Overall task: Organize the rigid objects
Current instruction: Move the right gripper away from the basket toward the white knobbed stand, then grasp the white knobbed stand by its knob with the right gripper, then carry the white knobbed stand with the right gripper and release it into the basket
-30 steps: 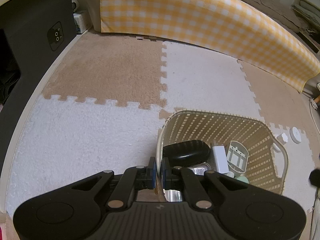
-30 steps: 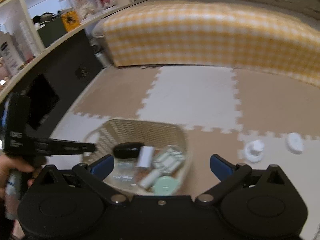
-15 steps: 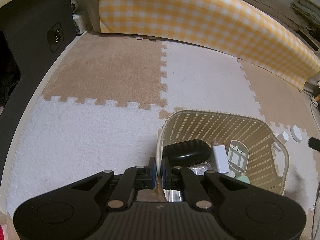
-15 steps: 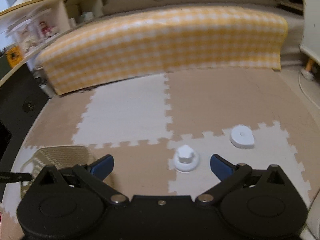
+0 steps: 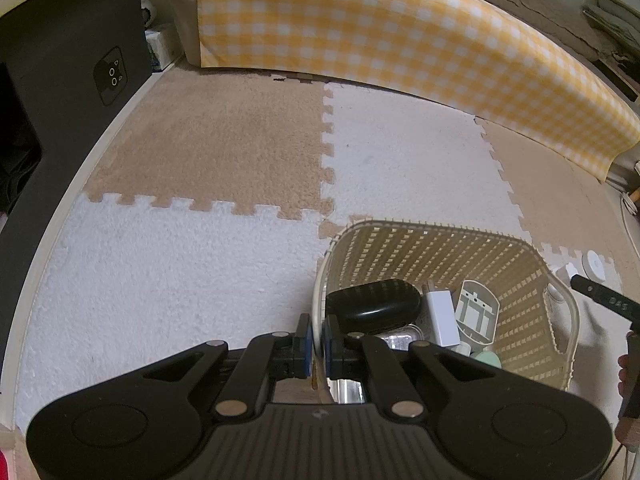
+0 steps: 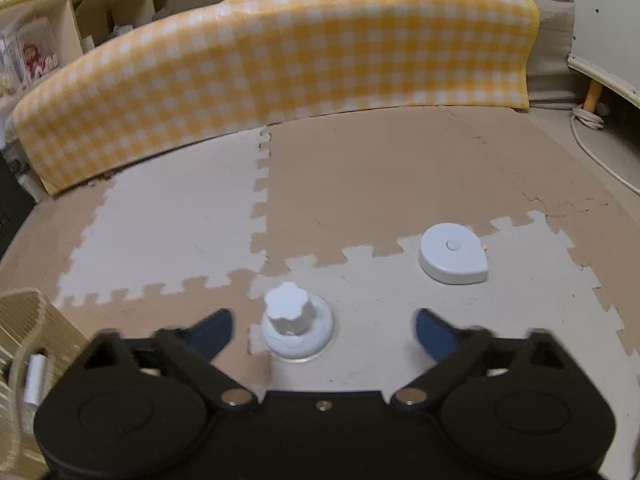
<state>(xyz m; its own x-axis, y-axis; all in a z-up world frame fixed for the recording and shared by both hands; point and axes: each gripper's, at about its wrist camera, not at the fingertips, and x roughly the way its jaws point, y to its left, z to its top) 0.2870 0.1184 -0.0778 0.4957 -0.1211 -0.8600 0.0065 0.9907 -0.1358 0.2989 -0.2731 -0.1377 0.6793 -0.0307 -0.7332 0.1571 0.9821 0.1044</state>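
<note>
We see the left gripper (image 5: 317,338) clamped on the near left rim of the cream lattice basket (image 5: 440,248), its 2 blue pads pressed against either side of the wall. Inside the basket lie a black oval case (image 5: 372,300), a white charger block (image 5: 440,318), a grey plastic holder (image 5: 476,312) and a mint green piece (image 5: 486,358) at the near edge. The basket stands on the foam puzzle mat (image 5: 180,264), with a yellow checked cloth (image 5: 380,36) hanging across the far side.

The right gripper (image 6: 320,330) hovers low over the mat, its jaws apart and just having been closing. Between its blue fingers (image 6: 210,332), nearer the left one and not touched by either, stands a white knob on a round base (image 6: 296,322). A white teardrop-shaped case (image 6: 454,254) lies farther off to the right, apart from the knob. From the right wrist view the basket corner shows at the near left, well apart from both white pieces
</note>
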